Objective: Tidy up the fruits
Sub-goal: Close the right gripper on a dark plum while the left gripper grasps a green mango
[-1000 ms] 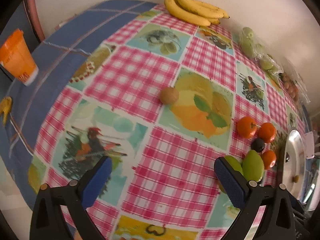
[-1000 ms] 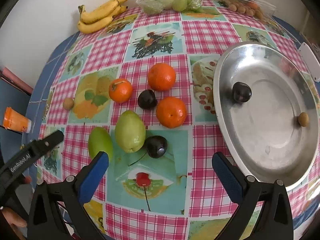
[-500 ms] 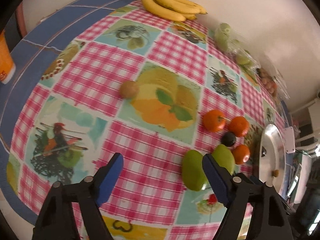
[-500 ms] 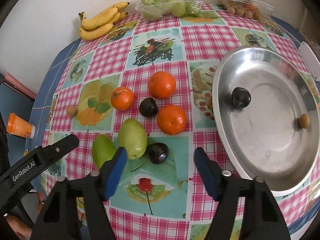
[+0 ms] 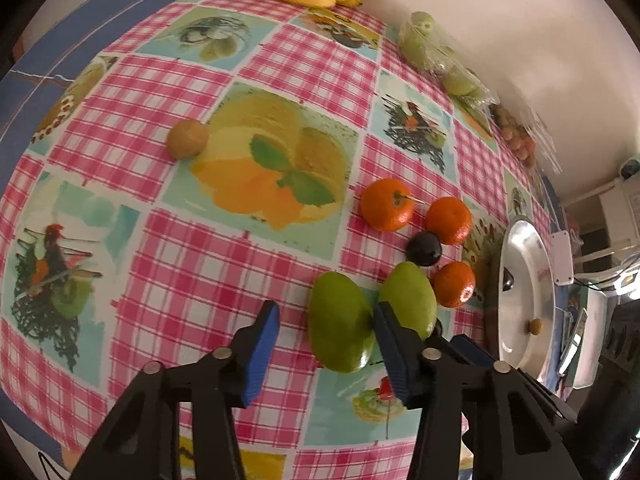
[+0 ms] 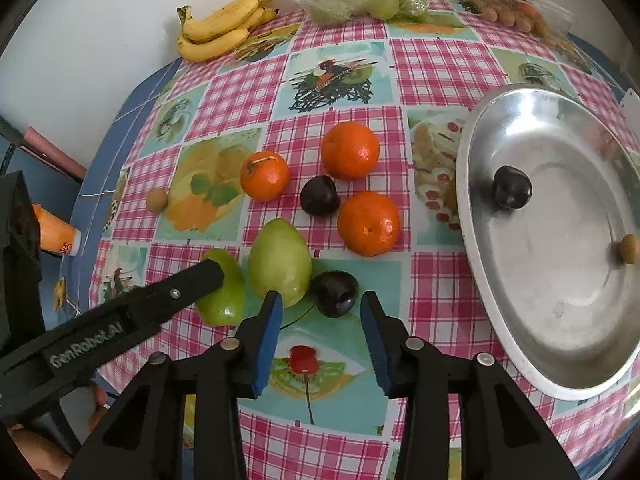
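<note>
Hovering over the counter with its pink checked cloth, I hold my right gripper just on my side of a dark plum. Its jaws have just been closing, yet the pads stand apart with nothing pressed between them; the plum lies just beyond the tips. My left gripper reaches in beside it, its jaws also just narrowed and still parted, straddling the nearer green mango; whether a pad touches the mango I cannot tell.

Taking the steel tray as landmark: a second plum and a small brown fruit lie inside it. To its left sit three oranges around a third plum, with the second green mango nearer me. Far left of the tray lies another small brown fruit. Beyond the tray, against the wall, are bananas and two clear bags of fruit.
</note>
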`<act>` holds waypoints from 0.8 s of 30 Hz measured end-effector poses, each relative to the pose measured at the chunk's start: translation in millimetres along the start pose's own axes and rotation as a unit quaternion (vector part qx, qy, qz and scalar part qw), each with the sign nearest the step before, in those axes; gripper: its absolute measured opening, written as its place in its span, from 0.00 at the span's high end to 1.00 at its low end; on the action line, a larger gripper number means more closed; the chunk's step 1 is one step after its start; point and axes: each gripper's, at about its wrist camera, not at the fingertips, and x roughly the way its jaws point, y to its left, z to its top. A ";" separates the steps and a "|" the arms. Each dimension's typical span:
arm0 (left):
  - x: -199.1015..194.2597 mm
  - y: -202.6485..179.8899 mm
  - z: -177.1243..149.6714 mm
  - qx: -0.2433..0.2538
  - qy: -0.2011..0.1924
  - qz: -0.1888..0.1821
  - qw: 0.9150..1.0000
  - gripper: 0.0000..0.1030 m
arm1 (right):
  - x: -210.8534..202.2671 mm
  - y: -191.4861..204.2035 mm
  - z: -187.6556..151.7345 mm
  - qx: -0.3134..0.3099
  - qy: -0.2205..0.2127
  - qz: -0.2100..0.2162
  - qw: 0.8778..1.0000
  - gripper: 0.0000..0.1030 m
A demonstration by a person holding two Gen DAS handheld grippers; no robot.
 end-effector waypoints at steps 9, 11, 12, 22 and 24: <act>12.8 -9.8 -3.5 0.013 0.017 0.005 1.000 0.59 | 3.7 -5.3 -1.2 -0.001 0.011 -0.013 1.000 0.71; 11.6 -7.8 -2.7 0.010 0.015 0.010 1.000 0.61 | 5.2 -5.9 -1.3 0.001 0.013 -0.011 1.000 0.71; 10.8 -6.7 -2.1 0.008 0.012 0.013 1.000 0.61 | 5.5 -5.8 -0.9 0.002 0.013 -0.010 1.000 0.71; 4.7 2.8 0.9 -0.007 0.001 0.013 1.000 0.61 | 13.3 -1.7 2.1 0.009 0.016 -0.011 1.000 0.71; 6.3 2.8 1.1 -0.007 0.002 0.016 1.000 0.61 | 13.7 -2.7 3.0 0.010 0.015 -0.011 1.000 0.71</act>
